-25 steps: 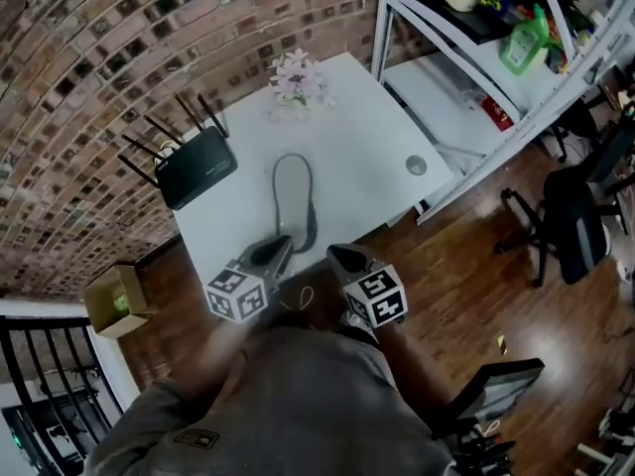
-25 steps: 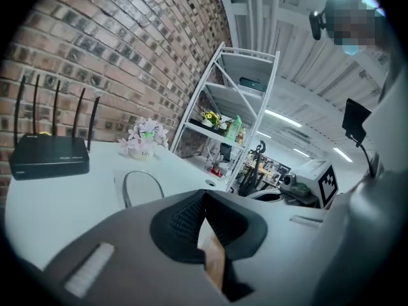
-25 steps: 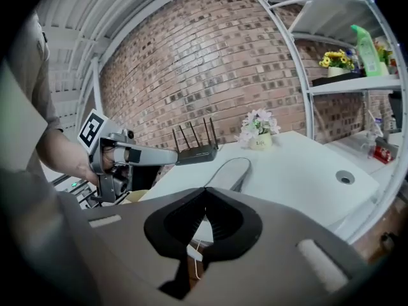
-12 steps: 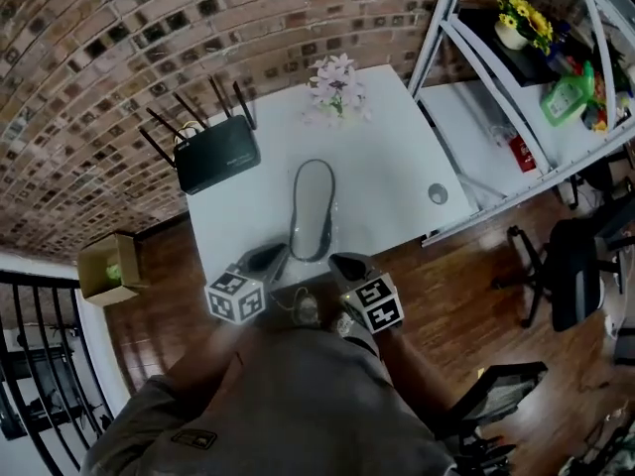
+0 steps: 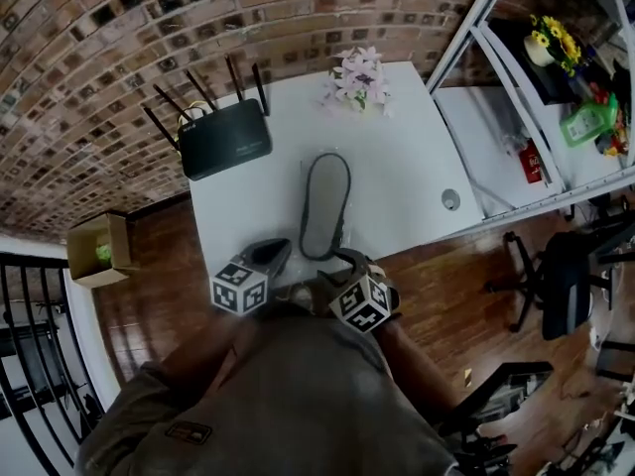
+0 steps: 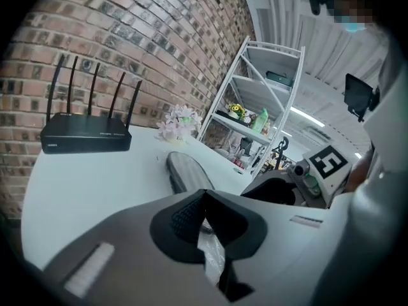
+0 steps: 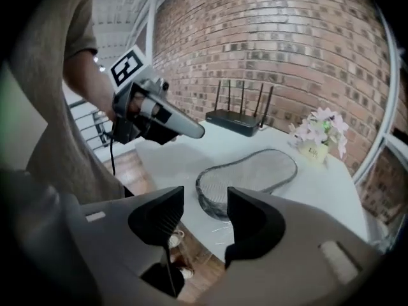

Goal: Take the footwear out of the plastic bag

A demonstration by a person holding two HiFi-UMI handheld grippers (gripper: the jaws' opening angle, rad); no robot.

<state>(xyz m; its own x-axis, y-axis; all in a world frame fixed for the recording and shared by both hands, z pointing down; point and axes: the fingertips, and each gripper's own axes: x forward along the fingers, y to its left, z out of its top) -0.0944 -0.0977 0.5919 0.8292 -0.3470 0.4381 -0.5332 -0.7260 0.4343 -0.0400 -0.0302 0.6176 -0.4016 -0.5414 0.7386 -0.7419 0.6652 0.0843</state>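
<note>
Tightly clenched, the left gripper (image 6: 203, 196) has its two dark jaws closed together on a crumpled strip of the clear plastic bag (image 6: 212, 255), which hangs down below the place where they meet. The right gripper (image 7: 206, 199) has just been opening its jaws. They stand well apart with nothing pressed between the pads, and the near end of the flat grey mesh-soled slipper (image 7: 252, 174) shows through the gap.

That slipper lies flat on the white rectangular table (image 5: 407, 157), lengthwise away from the person, with its near end close to the table's front edge. A faint glossy film around it suggests it is inside the bag. Both grippers sit close together at the front edge, the left one just left of the slipper's near end and the right one at it.

Farther back on the table, a black router with upright antennas (image 5: 226, 139) stands to the left near the red-brown brick wall (image 5: 119, 28). A small bunch of pale pink flowers (image 5: 359, 75) stands at the far edge. A white metal shelf rack (image 5: 486, 132) stands to the right of the table. A small open cardboard box (image 5: 94, 251) rests on the wooden floor (image 5: 437, 276) to the left.
</note>
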